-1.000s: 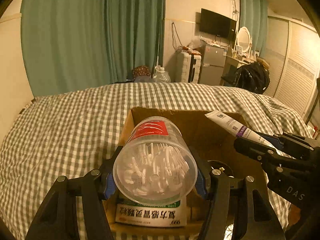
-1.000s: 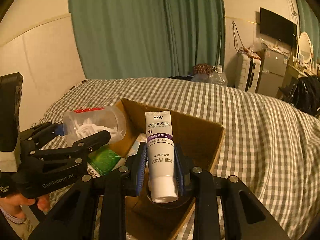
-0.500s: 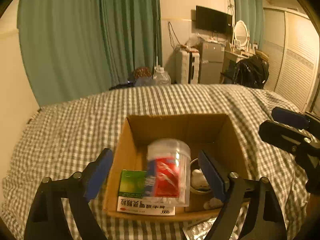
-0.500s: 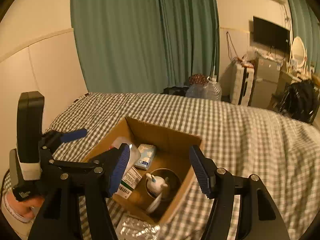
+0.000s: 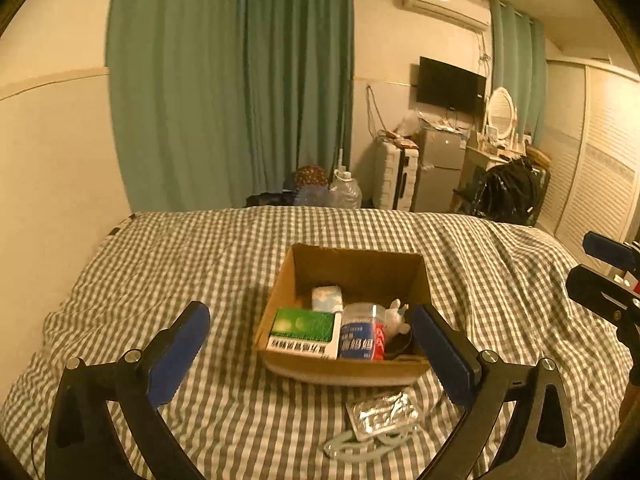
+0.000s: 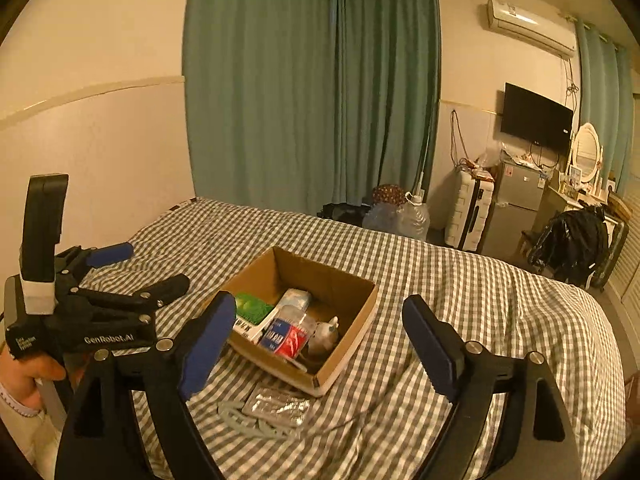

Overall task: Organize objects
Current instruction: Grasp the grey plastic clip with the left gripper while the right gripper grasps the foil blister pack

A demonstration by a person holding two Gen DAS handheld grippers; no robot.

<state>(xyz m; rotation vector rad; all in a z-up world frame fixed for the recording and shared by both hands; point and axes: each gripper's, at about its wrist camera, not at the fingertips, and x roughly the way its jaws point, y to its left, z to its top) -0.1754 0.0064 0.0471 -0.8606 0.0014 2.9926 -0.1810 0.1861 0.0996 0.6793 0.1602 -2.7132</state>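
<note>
We hold the left gripper [image 5: 310,344] spread wide and empty above the bed, its blue pads [image 5: 180,354] apart on either side of the box [image 5: 344,368]. The right gripper [image 6: 320,340] is spread wide too, holding nothing, with the box lying between and beyond its fingers. In the right view our hand [image 6: 28,376] grips the left tool's handle at the lower left.

The box sits open on the checked cover [image 5: 160,272], near the bed's middle. Inside lie a green-and-white carton [image 5: 304,332], a clear tub [image 5: 362,338] with a red and blue label on its side, a pale blue packet [image 5: 327,298] behind them, and a small white toy [image 5: 396,318] toward the right wall. Just in front of the box, on the cover, lie a foil blister pack [image 5: 384,414] and a pale loop [image 5: 352,446] touching it.

Beyond the bed hang green curtains [image 5: 232,88]. To the right stand a white suitcase [image 5: 394,176], a small fridge [image 5: 440,168], a wall-mounted TV [image 5: 450,86], an air conditioner [image 5: 444,6] above, and an oval mirror [image 5: 500,112].
</note>
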